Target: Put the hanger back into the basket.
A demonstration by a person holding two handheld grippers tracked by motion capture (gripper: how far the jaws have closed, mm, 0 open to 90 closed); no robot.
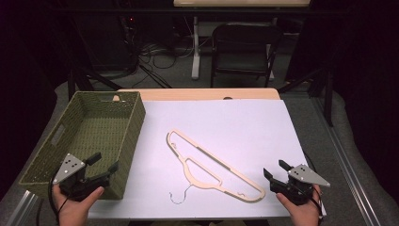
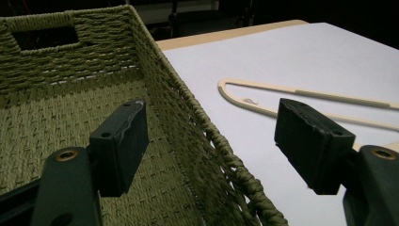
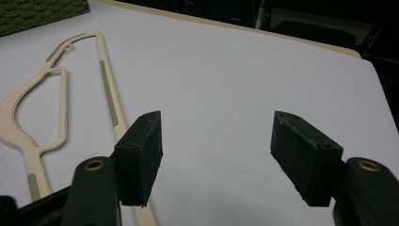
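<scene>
Both tools are held at the near edge of the bench, jaws wide: left tool (image 1: pixel 101 166) over the basket (image 1: pixel 134 123) corner, right tool (image 1: pixel 277 171) beside the hanger (image 1: pixel 211 168) lying mid-bench. Nothing gripped; likely next, grasp the hanger.

A pale wooden clothes hanger (image 1: pixel 214 165) with a thin wire hook lies flat on the white tabletop (image 1: pixel 244 122), beside an empty green woven basket (image 1: pixel 136 120).
</scene>
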